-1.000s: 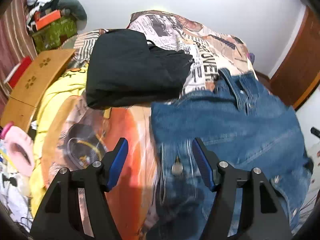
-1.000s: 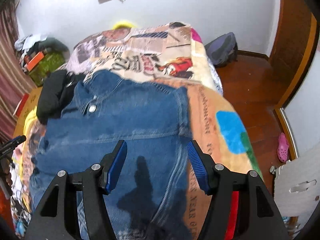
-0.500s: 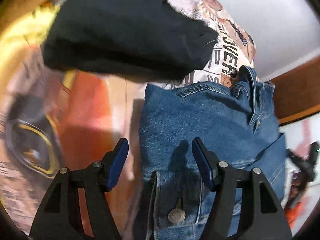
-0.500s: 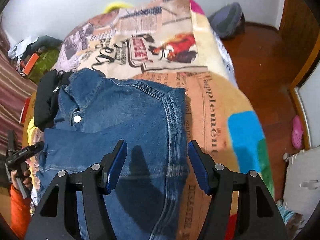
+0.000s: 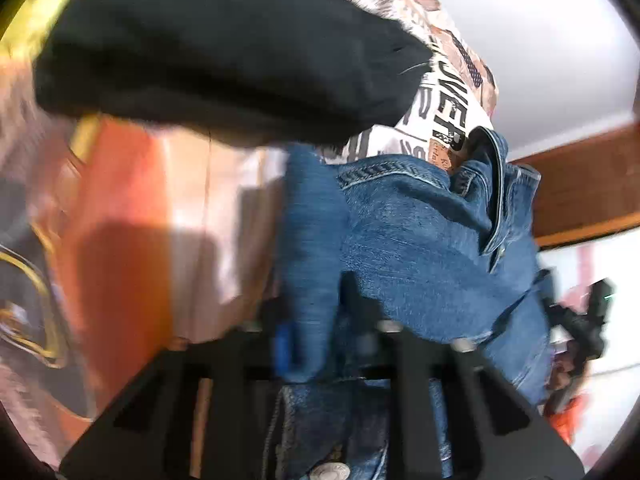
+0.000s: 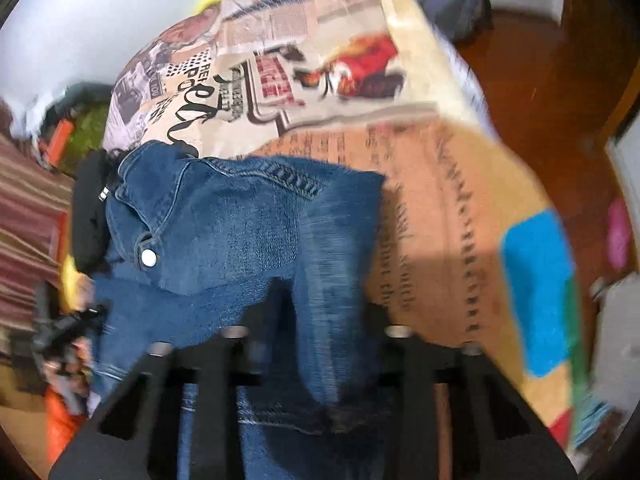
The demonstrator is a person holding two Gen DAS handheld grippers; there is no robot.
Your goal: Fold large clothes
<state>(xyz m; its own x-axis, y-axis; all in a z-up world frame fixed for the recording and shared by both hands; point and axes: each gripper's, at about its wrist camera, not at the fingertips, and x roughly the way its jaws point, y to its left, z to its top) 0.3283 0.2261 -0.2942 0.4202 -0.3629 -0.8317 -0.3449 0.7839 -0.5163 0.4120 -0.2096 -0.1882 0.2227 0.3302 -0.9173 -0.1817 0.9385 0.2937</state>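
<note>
One denim jacket (image 6: 248, 240), one black garment (image 5: 208, 40), one printed blanket (image 6: 440, 184), two grippers

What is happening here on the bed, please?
A person is folding a denim jacket on a bed covered with a printed blanket, using a handheld gripper in each hand. The left gripper has pinched a fold of denim at the jacket's left edge. The right gripper has denim bunched between its fingers at the right edge, though blur hides how firmly it is closed. A black garment lies just beyond the jacket.
</note>
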